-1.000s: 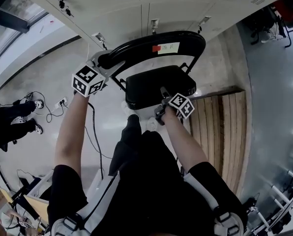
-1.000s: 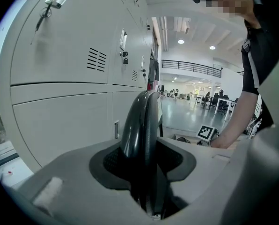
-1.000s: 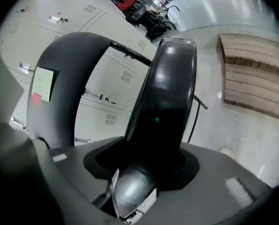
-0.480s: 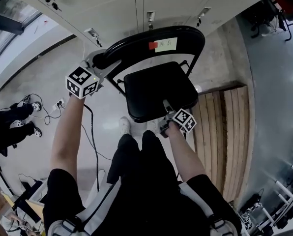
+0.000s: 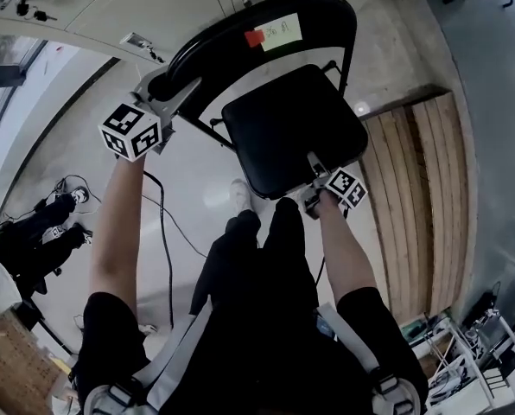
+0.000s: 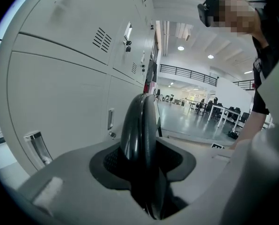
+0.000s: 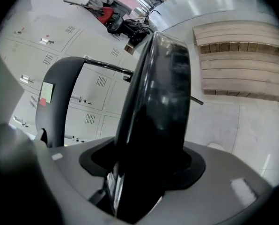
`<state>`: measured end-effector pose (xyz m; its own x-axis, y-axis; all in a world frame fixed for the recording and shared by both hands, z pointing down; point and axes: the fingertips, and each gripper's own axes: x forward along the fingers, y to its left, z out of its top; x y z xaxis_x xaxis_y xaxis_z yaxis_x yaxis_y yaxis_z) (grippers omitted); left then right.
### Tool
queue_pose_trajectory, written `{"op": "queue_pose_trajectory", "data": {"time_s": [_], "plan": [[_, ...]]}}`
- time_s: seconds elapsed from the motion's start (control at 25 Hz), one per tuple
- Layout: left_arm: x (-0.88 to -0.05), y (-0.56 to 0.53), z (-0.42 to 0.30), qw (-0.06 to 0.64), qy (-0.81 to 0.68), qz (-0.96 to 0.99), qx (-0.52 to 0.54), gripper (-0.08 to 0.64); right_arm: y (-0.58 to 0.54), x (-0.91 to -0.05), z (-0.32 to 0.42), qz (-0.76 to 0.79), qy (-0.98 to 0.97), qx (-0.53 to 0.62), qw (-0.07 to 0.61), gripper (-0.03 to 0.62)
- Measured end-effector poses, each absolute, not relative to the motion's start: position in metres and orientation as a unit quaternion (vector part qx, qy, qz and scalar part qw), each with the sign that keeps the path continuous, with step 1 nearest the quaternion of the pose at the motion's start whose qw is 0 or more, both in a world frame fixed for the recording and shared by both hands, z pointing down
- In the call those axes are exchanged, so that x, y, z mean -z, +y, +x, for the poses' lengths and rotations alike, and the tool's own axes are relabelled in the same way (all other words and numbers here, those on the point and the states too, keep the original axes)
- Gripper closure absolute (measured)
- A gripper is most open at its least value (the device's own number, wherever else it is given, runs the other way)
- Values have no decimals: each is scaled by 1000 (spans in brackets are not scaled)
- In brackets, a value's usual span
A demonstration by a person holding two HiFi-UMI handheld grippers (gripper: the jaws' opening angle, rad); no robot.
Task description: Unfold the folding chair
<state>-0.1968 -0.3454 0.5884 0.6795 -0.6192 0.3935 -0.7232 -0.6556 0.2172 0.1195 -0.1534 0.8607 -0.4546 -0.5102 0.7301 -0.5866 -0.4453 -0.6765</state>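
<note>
A black folding chair stands in front of me. Its curved backrest (image 5: 240,33) carries a pale label with a red tag, and its seat (image 5: 292,128) is swung out almost flat. My left gripper (image 5: 175,89) is shut on the backrest's left end, and in the left gripper view the black rim (image 6: 139,135) fills the gap between the jaws. My right gripper (image 5: 314,167) grips the seat's front edge; its jaws have just been opening wider, with the thick seat edge (image 7: 158,102) still wedged between them. The backrest (image 7: 60,93) shows behind it.
Grey lockers (image 5: 85,7) stand right behind the chair. A slatted wooden platform (image 5: 422,197) lies on the floor at the right. A black cable (image 5: 167,232) trails on the floor at the left, near another person's feet (image 5: 33,232). My legs are just below the seat.
The seat has swung down and away from the backrest, and the right gripper has moved down and toward me with it. The left gripper has sunk a little with the backrest.
</note>
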Motion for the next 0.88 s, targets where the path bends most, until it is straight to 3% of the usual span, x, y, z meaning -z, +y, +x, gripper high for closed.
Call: {"op": "queue_pose_trajectory", "data": {"time_s": [0.56, 0.88], "plan": [[-596, -344, -192, 169, -365, 907, -125, 407, -116, -903, 134, 532, -467, -705, 36, 239], [-598, -330, -185, 203, -371, 898, -125, 416, -93, -906, 143, 527, -411, -741, 63, 218]]}}
